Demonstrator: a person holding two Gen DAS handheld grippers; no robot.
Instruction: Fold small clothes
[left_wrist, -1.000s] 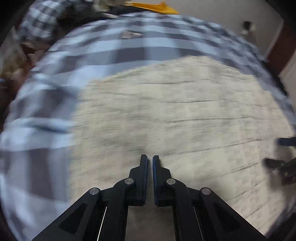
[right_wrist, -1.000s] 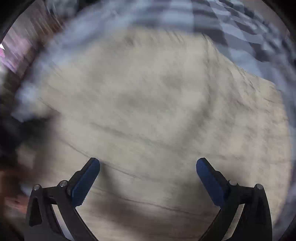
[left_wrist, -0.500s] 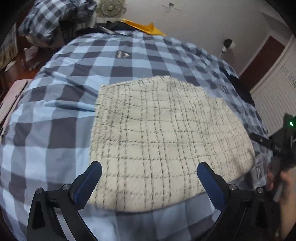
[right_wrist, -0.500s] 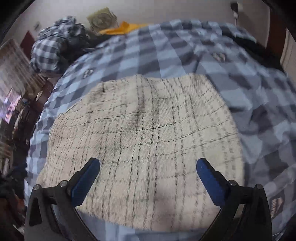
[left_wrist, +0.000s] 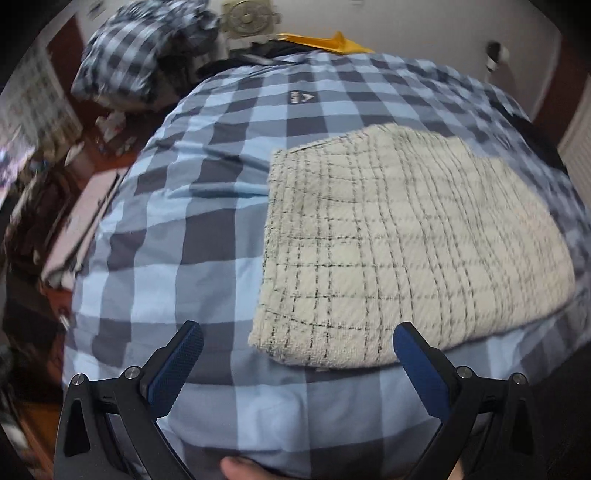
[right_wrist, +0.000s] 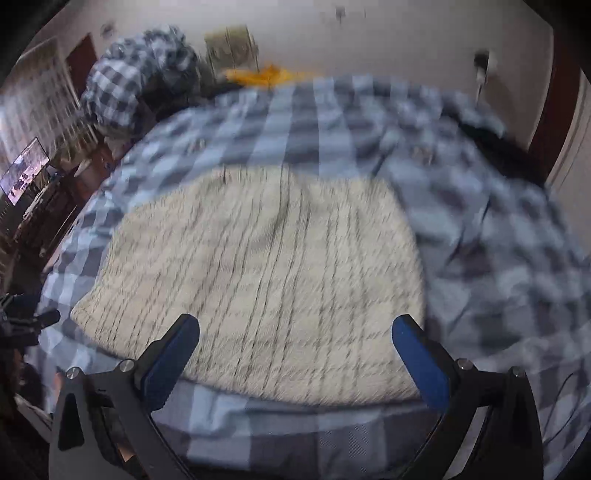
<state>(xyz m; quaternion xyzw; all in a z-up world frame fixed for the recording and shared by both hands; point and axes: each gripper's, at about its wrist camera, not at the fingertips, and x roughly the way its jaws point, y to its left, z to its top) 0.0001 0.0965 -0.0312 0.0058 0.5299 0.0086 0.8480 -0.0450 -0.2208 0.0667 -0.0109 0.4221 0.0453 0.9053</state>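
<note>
Both claws, left (left_wrist: 298, 349) and right (right_wrist: 295, 339), have lifted off the cloth (left_wrist: 406, 243), gaping empty above the bed (left_wrist: 207, 229); right view blurred.

No writing can be read anywhere. The checked bedcover (left_wrist: 207, 236) carries a small dark label (left_wrist: 301, 98) with pale marks near the far edge of the bed, but its letters are too small and blurred to make out. The screen (right_wrist: 24, 170) beside the bed shows only blur.
</note>
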